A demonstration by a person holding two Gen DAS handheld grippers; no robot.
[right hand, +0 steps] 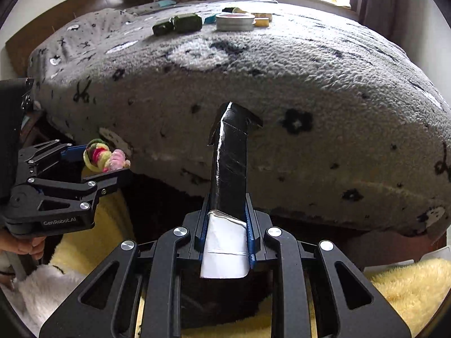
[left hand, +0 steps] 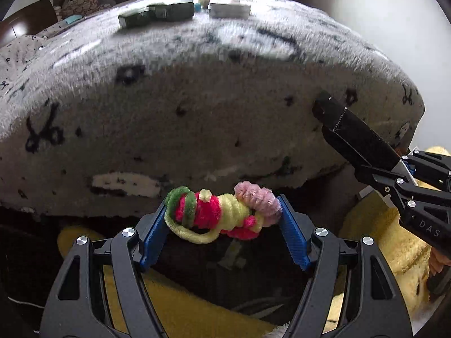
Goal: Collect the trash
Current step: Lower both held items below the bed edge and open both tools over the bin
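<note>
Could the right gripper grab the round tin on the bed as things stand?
Probably not: the right gripper is shut on a black carton, so its jaws are full, and the tin sits far across the bed.

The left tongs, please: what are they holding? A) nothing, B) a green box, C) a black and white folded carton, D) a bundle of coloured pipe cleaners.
D: the left tongs are shut on the bundle of coloured pipe cleaners, pinched between the blue pads.
</note>
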